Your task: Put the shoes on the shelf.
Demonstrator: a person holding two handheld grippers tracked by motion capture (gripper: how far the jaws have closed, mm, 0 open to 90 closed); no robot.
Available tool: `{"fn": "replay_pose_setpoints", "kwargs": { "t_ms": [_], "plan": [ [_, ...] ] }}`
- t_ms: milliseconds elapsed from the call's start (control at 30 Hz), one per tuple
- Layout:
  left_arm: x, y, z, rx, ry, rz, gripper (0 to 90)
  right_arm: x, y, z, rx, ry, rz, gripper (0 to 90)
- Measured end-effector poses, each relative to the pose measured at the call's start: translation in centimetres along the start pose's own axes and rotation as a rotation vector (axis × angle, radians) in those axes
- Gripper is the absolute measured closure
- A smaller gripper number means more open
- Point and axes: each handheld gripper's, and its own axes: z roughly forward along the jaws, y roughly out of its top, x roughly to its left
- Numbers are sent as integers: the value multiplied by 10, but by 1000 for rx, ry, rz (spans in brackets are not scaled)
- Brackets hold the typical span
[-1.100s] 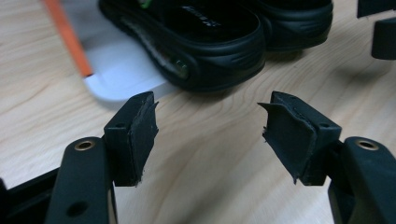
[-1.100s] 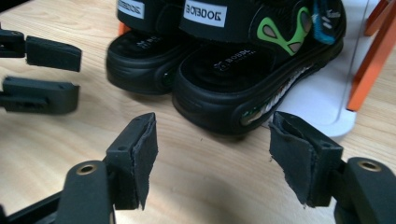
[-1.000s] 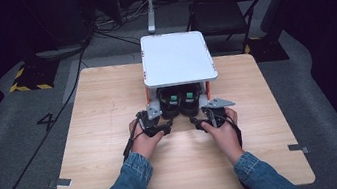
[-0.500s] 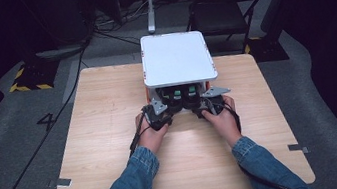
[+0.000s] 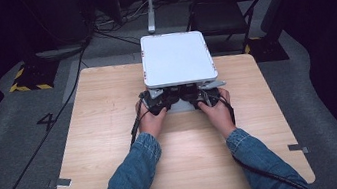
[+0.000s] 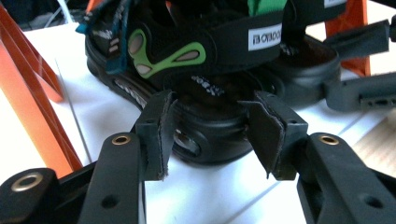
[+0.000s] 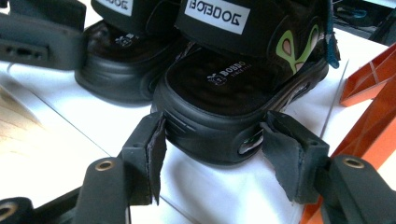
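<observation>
Two black sandals with green marks stand side by side on the white lower shelf (image 6: 210, 196) of a small rack. My left gripper (image 6: 212, 107) has its pads against the heel of one sandal (image 6: 187, 51), and its jaws have just been opening a little. Around the heel of the other sandal (image 7: 233, 88) sits my right gripper (image 7: 215, 119); its jaws have just been closing, and the pads stand close beside the heel. In the high view the left gripper (image 5: 160, 101) and right gripper (image 5: 202, 97) reach under the rack's white top (image 5: 176, 58).
Orange side supports (image 6: 28, 93) (image 7: 369, 84) flank the shelf on the outer side of each sandal. The rack stands at the far middle of a wooden table (image 5: 111, 133). A dark chair (image 5: 224, 10) and cables lie on the floor beyond.
Both hands have moved forward to the rack, so the grippers now sit under the front edge of its white top.
</observation>
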Motion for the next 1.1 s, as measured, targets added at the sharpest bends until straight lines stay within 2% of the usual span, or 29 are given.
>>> {"fn": "replay_pose_setpoints", "kwargs": {
  "t_ms": [33,67,100,133,167,267,300,333,367,433,533,567,600,633,667,700,767,800,833,867,1000,1100],
  "plan": [
    [0,1,0,-2,-7,15,514,0,0,0,0,1,4,411],
    [0,1,0,-20,-2,28,514,0,0,-1,3,1,6,418],
    [0,1,-1,-14,14,34,525,0,0,-2,4,-6,4,426],
    [-1,1,-2,-15,15,24,510,1,0,-3,2,-2,6,425],
    [-3,0,-5,-23,18,-3,506,3,1,-6,-2,-3,4,423],
    [-9,-2,-16,-19,-3,-2,443,8,3,-18,-11,10,0,391],
    [-10,-2,-22,-10,-11,-2,423,9,3,-22,26,33,14,378],
    [-11,-3,-27,15,-25,-11,390,10,2,-27,18,41,18,386],
    [-13,-4,-33,22,-36,-15,354,12,0,-32,5,39,13,385],
    [-13,-6,-46,27,-39,-6,344,15,-2,-44,0,35,-2,377],
    [-16,-7,-68,21,-55,-33,309,17,-3,-64,-34,53,24,363],
    [-16,-7,-68,21,-55,-33,308,17,-3,-64,-34,53,24,363],
    [-18,-7,-83,14,-59,-27,302,17,-2,-81,-60,65,44,356],
    [-19,-7,-90,11,-61,-20,299,17,-1,-86,-69,67,49,353],
    [-19,-7,-90,11,-61,-20,295,17,-1,-93,-86,69,58,350],
    [-23,-6,-104,19,-64,-8,291,17,0,-100,-95,73,64,348],
    [-25,-6,-116,30,-64,11,281,18,3,-113,-117,76,70,332],
    [-26,-7,-130,30,-71,18,276,18,3,-118,-122,76,71,324],
    [-26,-7,-130,30,-71,18,266,18,3,-118,-122,76,71,324],
    [-26,-7,-135,29,-70,24,266,18,4,-130,-133,57,67,317],
    [-21,-7,-161,22,-65,29,231,11,3,-149,-139,48,70,306],
    [-14,-9,-178,14,-59,5,214,-1,-2,-162,-117,47,73,296]
  ]
}}
